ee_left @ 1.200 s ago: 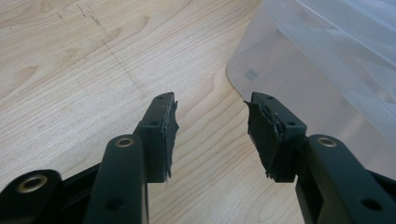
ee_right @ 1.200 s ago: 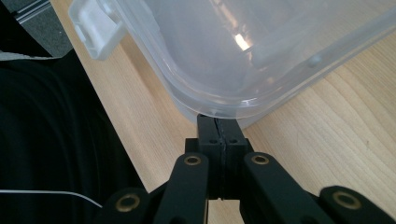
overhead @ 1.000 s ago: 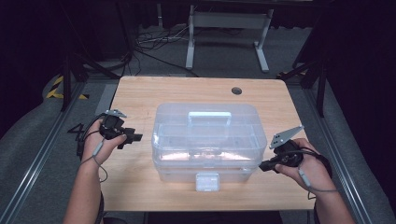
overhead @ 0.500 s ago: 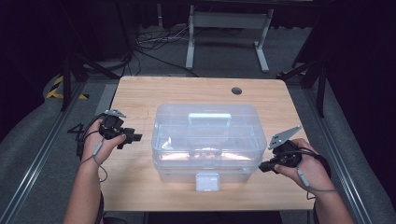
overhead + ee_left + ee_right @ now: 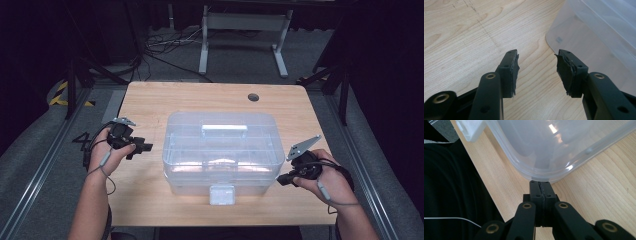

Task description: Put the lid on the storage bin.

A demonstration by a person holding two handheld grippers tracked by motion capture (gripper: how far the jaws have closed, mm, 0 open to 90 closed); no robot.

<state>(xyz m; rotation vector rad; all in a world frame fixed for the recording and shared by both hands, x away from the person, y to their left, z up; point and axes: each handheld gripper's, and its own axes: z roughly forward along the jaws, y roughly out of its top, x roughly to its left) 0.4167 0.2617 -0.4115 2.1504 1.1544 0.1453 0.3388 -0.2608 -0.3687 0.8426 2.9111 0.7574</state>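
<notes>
wooden table | round hole at far edge | grey metal stand and cables on floor beyond

Clear plastic box blocked the table's middle (latch at the near edge); bare wood lay open behind it and to both sides.

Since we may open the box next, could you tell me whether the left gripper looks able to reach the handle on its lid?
Probably yes. The left gripper sits beside the clear box, jaws open and empty, and nothing lies over the handle on the lid.
</notes>
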